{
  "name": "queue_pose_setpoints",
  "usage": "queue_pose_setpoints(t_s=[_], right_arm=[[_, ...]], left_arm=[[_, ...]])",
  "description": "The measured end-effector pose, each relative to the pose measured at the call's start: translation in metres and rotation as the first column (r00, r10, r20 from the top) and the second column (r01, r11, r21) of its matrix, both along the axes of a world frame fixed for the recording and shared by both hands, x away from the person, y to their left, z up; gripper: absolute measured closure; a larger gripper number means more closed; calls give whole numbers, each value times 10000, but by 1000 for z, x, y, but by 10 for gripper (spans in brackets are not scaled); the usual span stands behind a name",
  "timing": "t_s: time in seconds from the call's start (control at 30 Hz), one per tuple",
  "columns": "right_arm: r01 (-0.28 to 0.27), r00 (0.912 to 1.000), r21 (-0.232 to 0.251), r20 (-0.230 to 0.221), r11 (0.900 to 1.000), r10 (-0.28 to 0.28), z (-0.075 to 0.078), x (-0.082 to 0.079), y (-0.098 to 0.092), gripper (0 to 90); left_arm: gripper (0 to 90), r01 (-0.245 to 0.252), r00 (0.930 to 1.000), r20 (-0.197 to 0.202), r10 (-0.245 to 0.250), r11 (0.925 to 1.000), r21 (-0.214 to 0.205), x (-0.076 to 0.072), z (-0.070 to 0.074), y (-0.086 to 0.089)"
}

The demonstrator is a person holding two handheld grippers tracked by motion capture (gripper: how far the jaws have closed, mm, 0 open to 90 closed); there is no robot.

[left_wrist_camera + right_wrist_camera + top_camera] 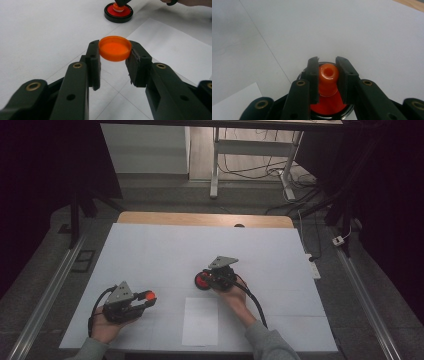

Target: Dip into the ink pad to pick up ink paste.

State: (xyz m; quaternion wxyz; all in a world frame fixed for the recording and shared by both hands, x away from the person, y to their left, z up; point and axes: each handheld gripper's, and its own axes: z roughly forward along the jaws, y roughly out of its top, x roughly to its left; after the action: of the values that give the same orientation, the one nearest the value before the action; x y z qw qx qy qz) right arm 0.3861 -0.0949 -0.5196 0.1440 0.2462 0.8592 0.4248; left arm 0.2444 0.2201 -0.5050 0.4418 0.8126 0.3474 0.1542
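The left claw pinches a light, stiff, slippery orange cap by its rim above the worktop, while the right claw grips the orange spout of a red, black-rimmed base, best held at that neck.

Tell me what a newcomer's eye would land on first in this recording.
The orange cap pinched between the left gripper jaws, held above the white table at the near left. Next, the right gripper clamped on the orange neck of a red, black-rimmed container near the table's middle.
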Motion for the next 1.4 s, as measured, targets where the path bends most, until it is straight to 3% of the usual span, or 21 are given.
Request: queue_pose_setpoints(t_s=[0.23, 1.17, 1.4], right_arm=[[81, 9997, -259, 222, 9996, -75, -1, -3, 2, 726], [220, 9992, -78, 341, 9997, -217, -3, -5, 3, 728], [208, 9997, 36, 154, 9998, -209, -3, -4, 1, 726]], left_arm=[[655, 2, 10000, -24, -2, 10000, -1, 0, 0, 0], [654, -34, 10000, -70, 34, 10000, -15, -1, 0, 0], [654, -76, 10000, -59, 76, 10000, -34, 0, 0, 2]])
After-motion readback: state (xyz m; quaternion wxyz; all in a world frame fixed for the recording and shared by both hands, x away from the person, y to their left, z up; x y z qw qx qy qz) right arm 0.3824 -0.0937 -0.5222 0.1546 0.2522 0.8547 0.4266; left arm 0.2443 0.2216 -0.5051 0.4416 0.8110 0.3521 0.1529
